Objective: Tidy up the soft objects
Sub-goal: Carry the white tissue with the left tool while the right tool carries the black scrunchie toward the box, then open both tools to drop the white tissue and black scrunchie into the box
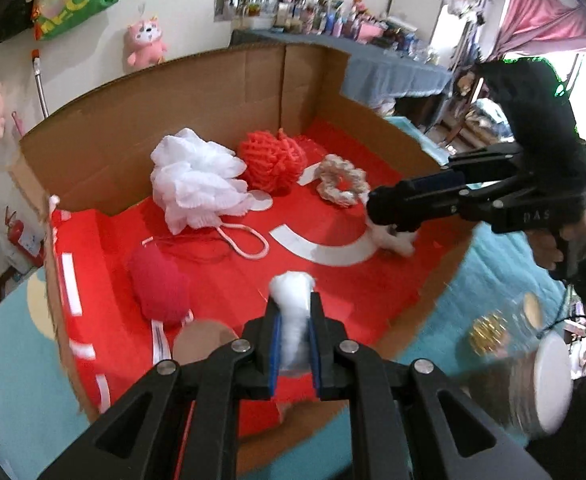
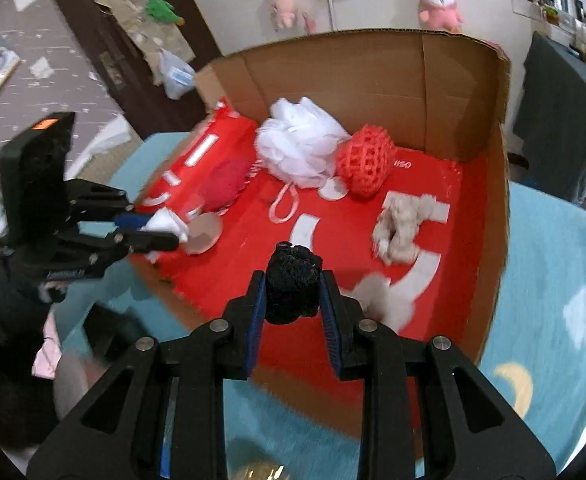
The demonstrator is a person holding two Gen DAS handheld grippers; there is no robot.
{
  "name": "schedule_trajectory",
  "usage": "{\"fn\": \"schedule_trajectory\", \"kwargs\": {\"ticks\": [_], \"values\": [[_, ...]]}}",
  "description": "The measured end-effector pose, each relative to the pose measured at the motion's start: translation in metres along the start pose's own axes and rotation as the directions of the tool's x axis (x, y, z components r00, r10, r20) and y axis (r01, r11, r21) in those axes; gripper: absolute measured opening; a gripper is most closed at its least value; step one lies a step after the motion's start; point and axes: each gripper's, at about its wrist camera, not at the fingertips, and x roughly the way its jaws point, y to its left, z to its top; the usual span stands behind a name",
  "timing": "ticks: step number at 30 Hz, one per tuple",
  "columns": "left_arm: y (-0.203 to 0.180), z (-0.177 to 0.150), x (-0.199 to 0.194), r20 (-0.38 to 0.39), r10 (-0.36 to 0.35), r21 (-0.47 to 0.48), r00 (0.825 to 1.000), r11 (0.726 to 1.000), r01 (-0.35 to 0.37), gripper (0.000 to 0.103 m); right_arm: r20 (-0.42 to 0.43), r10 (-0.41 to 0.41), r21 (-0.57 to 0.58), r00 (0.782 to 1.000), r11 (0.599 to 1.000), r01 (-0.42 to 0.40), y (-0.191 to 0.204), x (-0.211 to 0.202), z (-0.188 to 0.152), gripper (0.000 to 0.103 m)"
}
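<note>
An open cardboard box (image 1: 153, 92) (image 2: 353, 72) with a red floor holds a white bath pouf (image 1: 197, 184) (image 2: 301, 144), an orange mesh ball (image 1: 273, 160) (image 2: 367, 162), a beige scrunchie (image 1: 343, 184) (image 2: 399, 228), a crimson knitted piece (image 1: 159, 284) (image 2: 223, 186) and a white fluffy tuft (image 1: 397, 240) (image 2: 381, 296). My left gripper (image 1: 293, 304) (image 2: 173, 236) is shut on a white cotton wad (image 1: 295, 320) over the box's near left side. My right gripper (image 2: 293, 280) (image 1: 373, 208) is shut on a black knitted ball (image 2: 293, 292) over the front right part.
The box sits on a teal rug (image 2: 553, 280) (image 1: 13, 360). A blurred jar with a white lid (image 1: 549, 384) lies on the rug at the right. Pink plush toys (image 2: 439, 4) hang on the wall behind. A cluttered table with a blue cloth (image 1: 393, 68) stands beyond the box.
</note>
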Motion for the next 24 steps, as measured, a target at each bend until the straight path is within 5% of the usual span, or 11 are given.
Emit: {"fn": "schedule_trajectory", "kwargs": {"ticks": [12, 24], "values": [[0.014, 0.034, 0.059, -0.139, 0.073, -0.039, 0.988, 0.996, -0.079, 0.013, -0.168, -0.15, -0.013, 0.974, 0.989, 0.15, -0.005, 0.07, 0.051, 0.025], [0.022, 0.032, 0.075, -0.167, 0.095, -0.073, 0.981, 0.991, -0.108, 0.019, -0.243, -0.16, -0.004, 0.957, 0.986, 0.164, -0.013, 0.088, 0.055, 0.026]]}}
